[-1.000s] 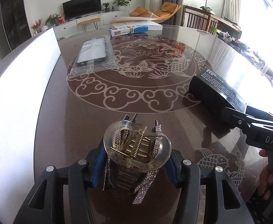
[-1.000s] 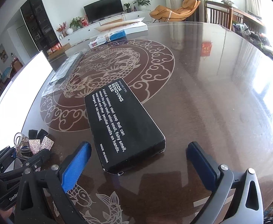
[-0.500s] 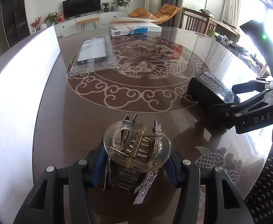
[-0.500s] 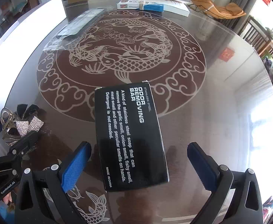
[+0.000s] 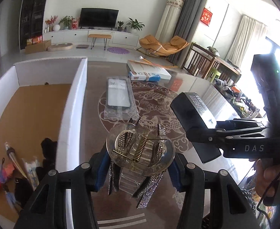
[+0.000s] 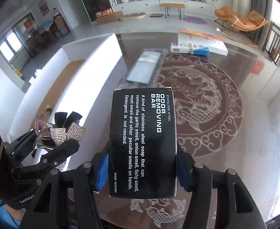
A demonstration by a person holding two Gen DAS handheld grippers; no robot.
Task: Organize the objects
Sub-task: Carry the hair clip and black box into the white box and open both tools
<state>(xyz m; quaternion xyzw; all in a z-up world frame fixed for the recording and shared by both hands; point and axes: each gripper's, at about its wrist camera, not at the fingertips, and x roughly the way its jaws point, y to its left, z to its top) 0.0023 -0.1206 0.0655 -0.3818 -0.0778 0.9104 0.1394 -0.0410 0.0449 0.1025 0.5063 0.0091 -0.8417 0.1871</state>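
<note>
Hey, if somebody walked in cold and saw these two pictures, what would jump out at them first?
Probably the black box lettered ODOR REMOVING BAR, filling the middle of the right wrist view, gripped between the closing jaws of the right claw above the carp-patterned table. Next, the clear rhinestone hair clip pinched in the left claw, with the open white-walled box off to its left.

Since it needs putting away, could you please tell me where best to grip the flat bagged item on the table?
The flat bagged item lies flat on the table, too thin to pinch from above; probably take the clear sleeve's margin at its near end, approaching low from the near side.
</note>
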